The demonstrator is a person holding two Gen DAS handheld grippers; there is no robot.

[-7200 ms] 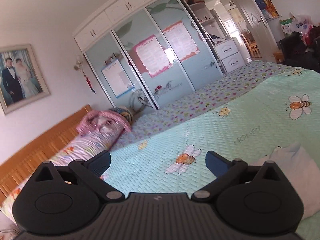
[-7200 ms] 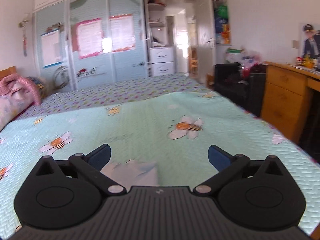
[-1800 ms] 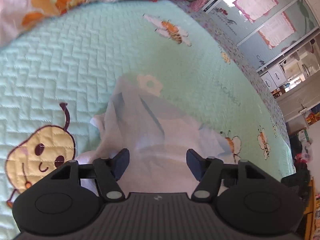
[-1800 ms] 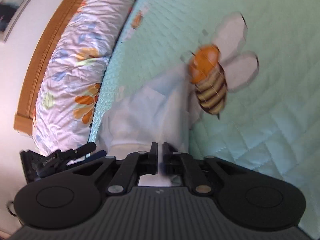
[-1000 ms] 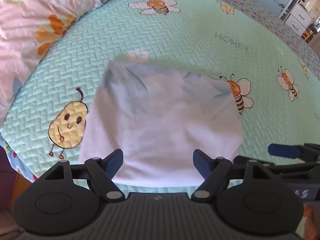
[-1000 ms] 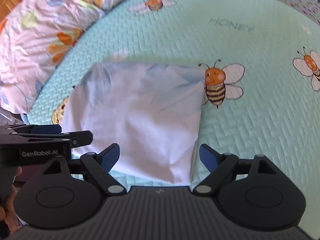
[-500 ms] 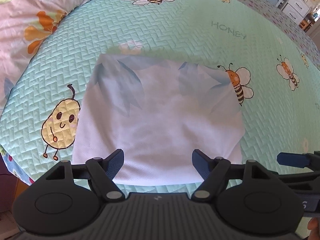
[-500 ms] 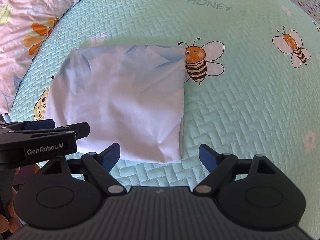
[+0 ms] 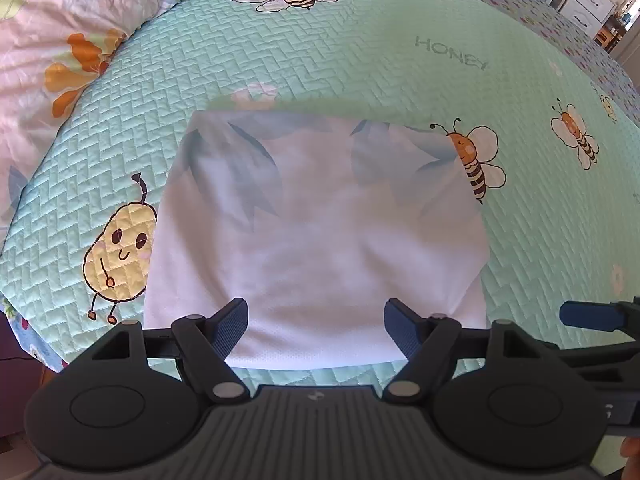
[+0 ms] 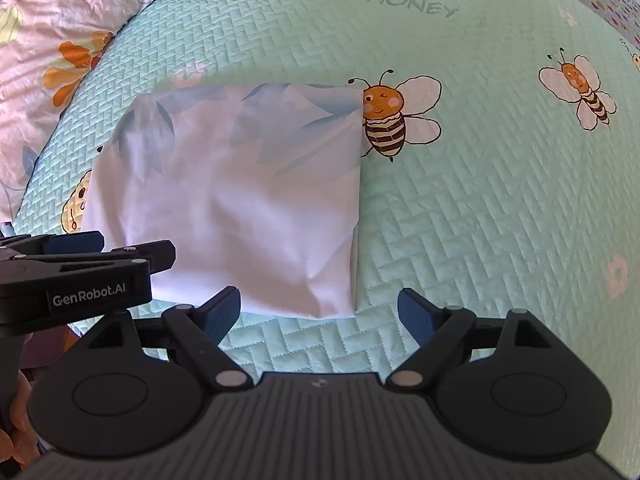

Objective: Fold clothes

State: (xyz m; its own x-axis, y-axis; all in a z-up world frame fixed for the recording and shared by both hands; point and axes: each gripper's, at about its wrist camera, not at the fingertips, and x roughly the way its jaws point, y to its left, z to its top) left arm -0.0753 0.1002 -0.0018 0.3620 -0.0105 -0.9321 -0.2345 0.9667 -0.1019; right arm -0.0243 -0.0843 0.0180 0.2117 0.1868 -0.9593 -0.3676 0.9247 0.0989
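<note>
Both left gripper (image 9: 316,328) and right gripper (image 10: 318,312) hover with jaws apart, gripping nothing. The white garment (image 10: 240,200) lies mid-frame on the bed (image 10: 480,220) as a flat, squared rectangle, so it looks folded; a further fold may remain.

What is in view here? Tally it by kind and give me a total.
Garment: 1, folded, white with blue leaves
Grippers: 2, left gripper and right gripper, both open
Quilt: 1, green with bees
Floral bedding: 1
Total: 5
</note>
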